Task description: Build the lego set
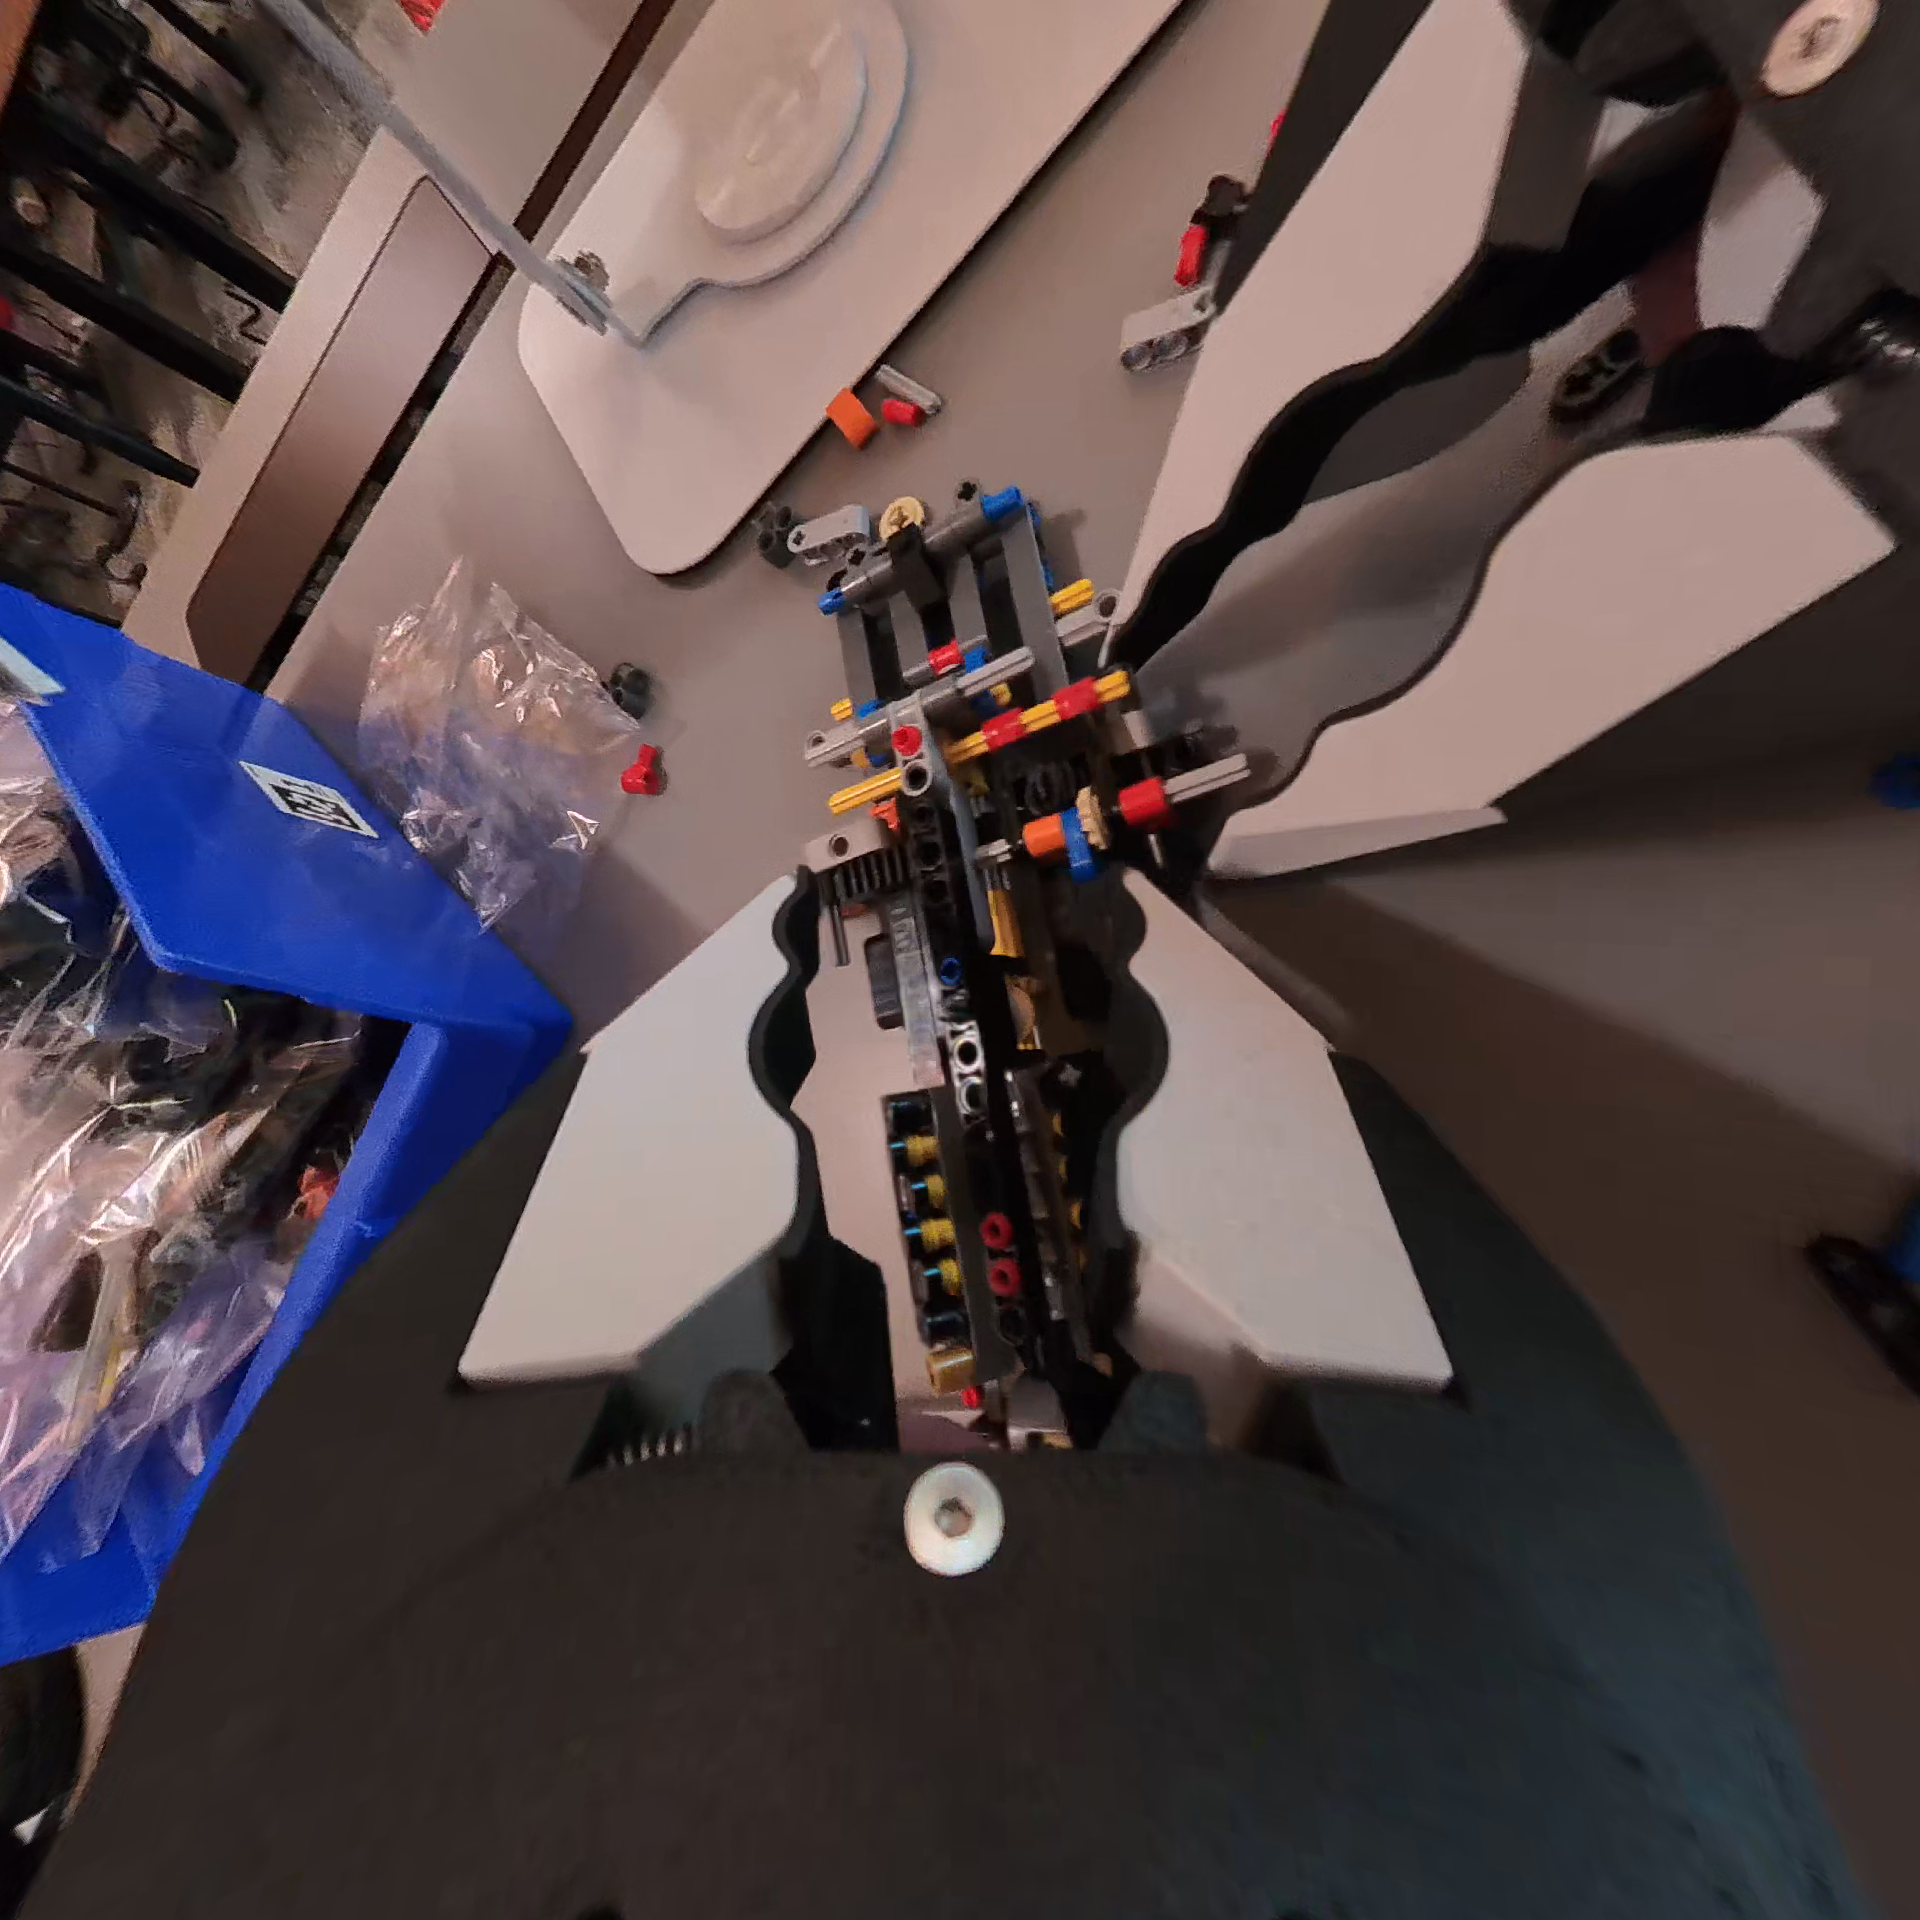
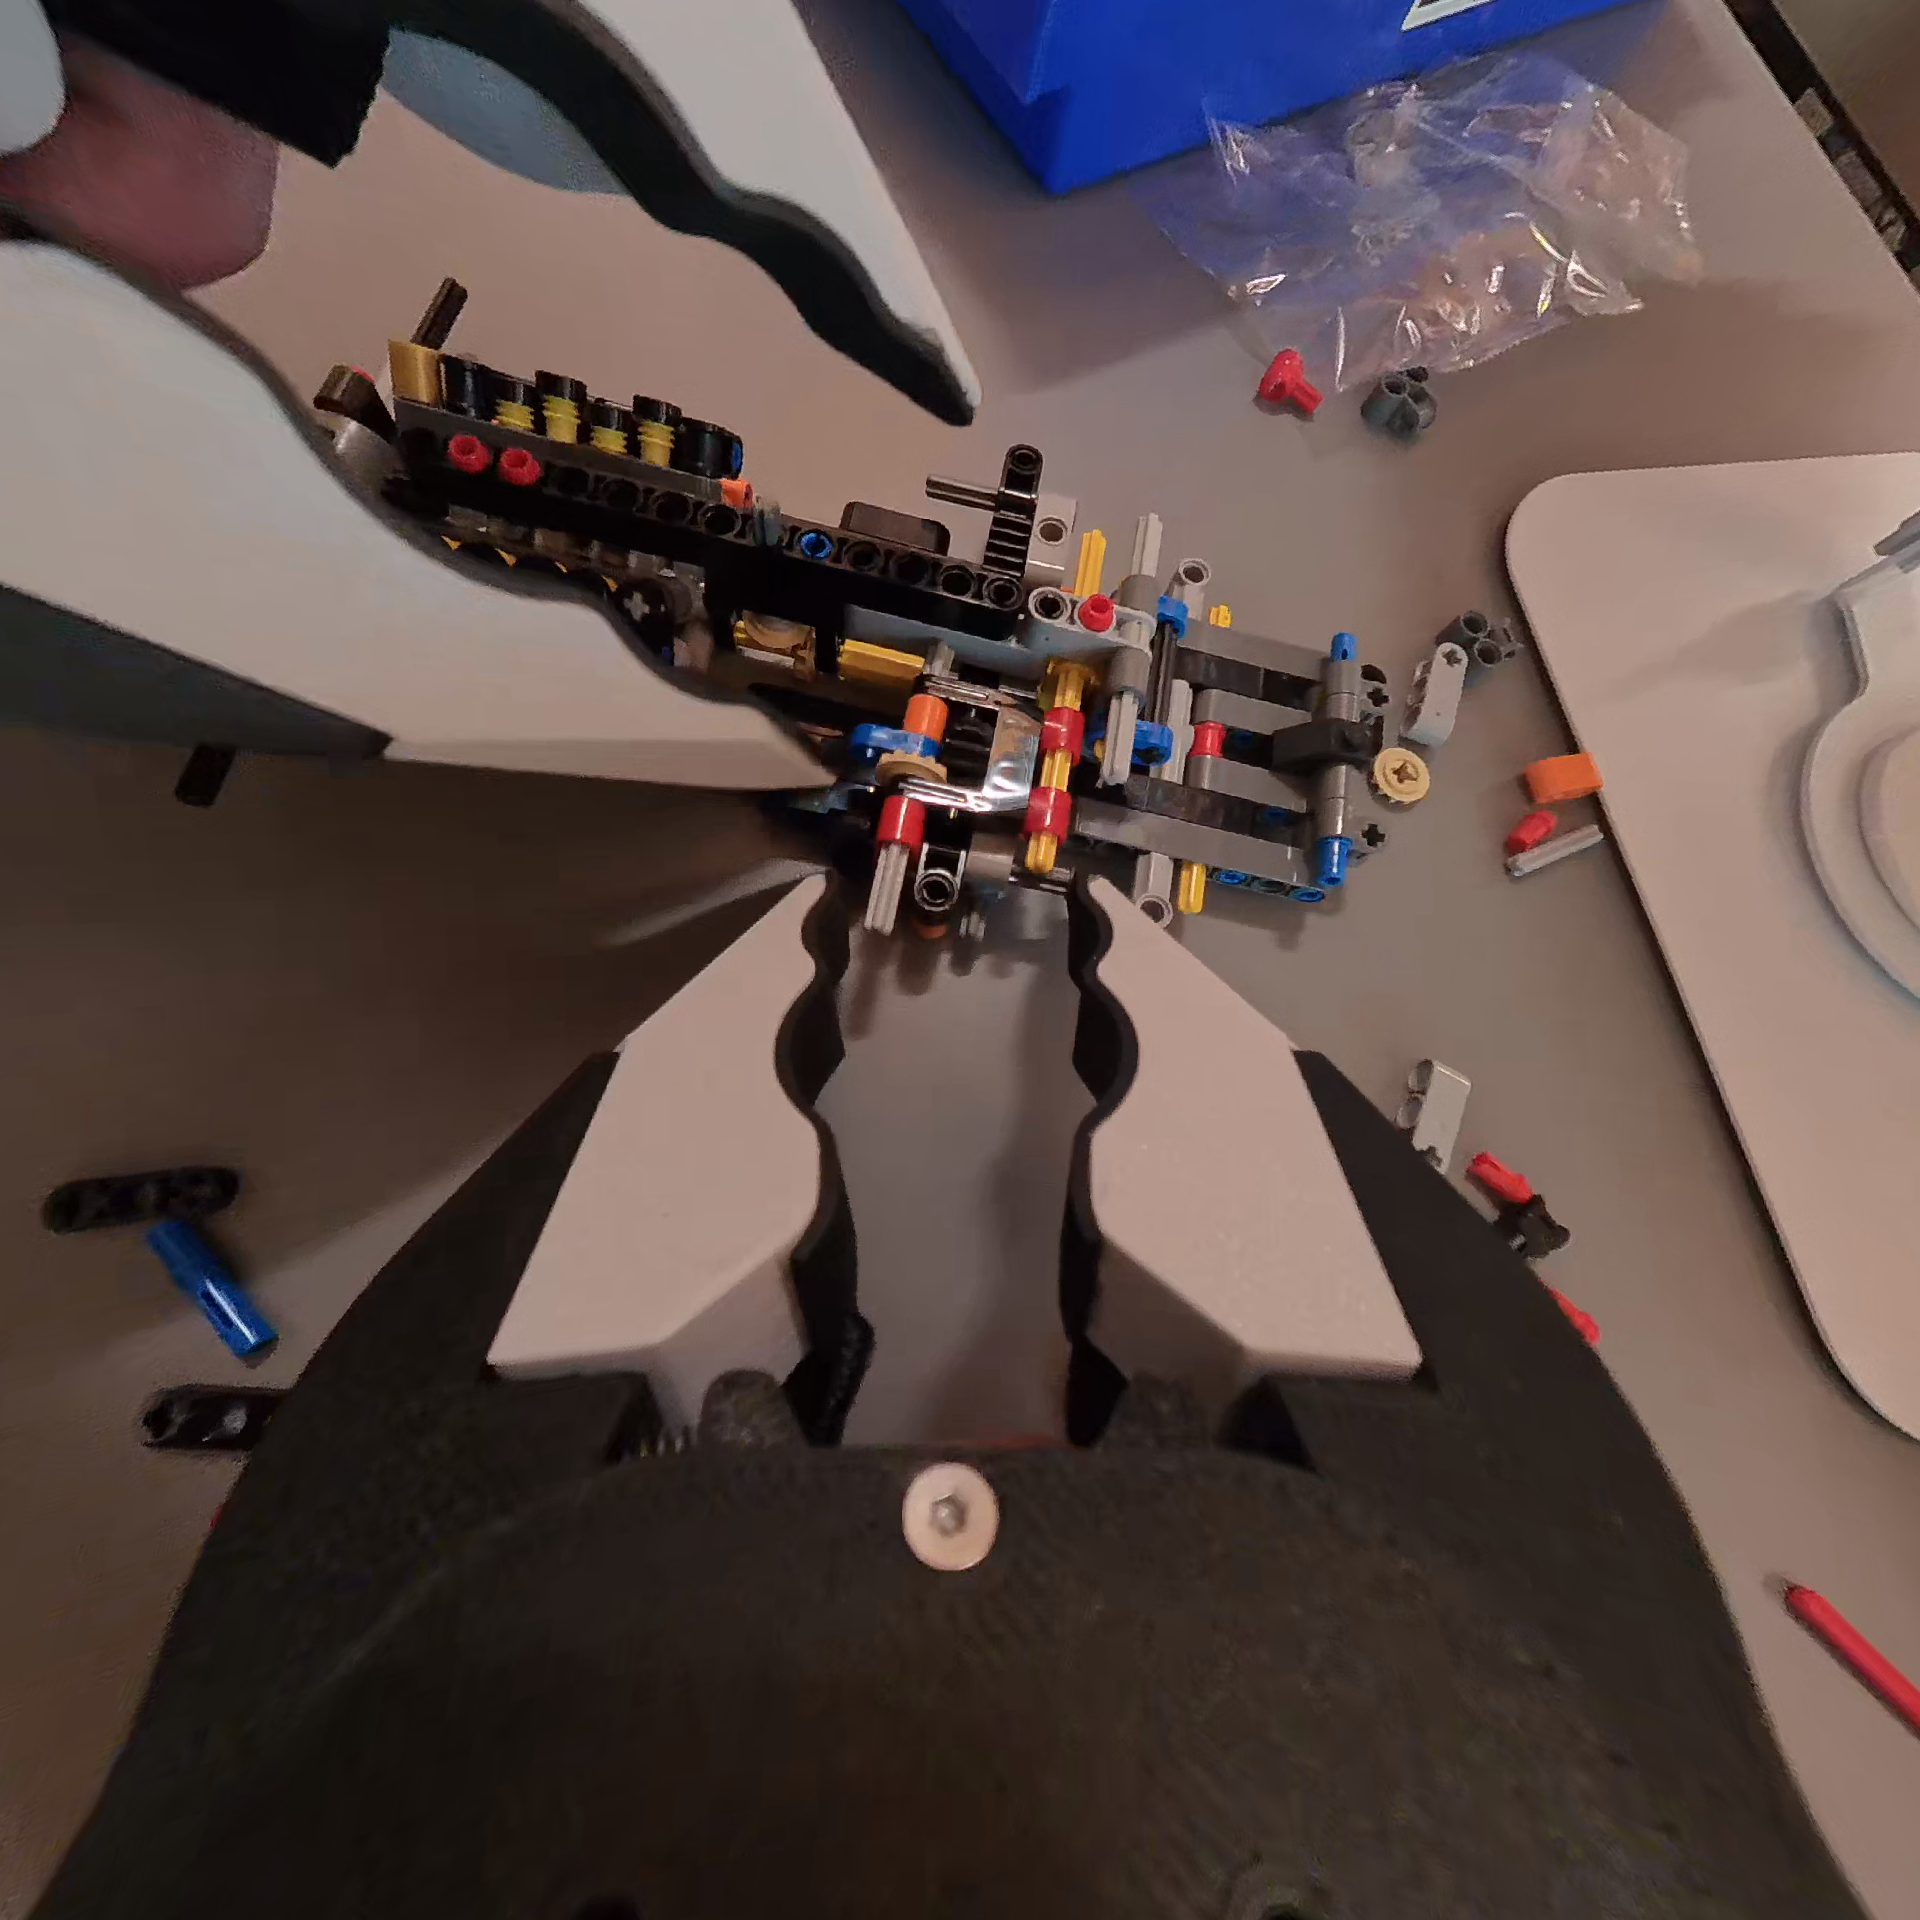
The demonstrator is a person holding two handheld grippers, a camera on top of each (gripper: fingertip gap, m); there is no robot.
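Long multicoloured Lego Technic assembly (image 1: 966,831) lies on the grey table (image 1: 727,831), between the left gripper (image 1: 961,904) fingers; blue plastic bin (image 1: 291,862) sits left.

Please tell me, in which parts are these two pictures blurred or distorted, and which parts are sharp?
Left wrist view: lego assembly sharp, blue bin and corners smeared, wide-angle bending. Right wrist view: assembly sharp, the left hand-held gripper at upper left motion-blurred, edges curved.

Left gripper (image 1: 961,914) jaws clamped, right gripper (image 2: 948,894) jaws parted, tips converging.
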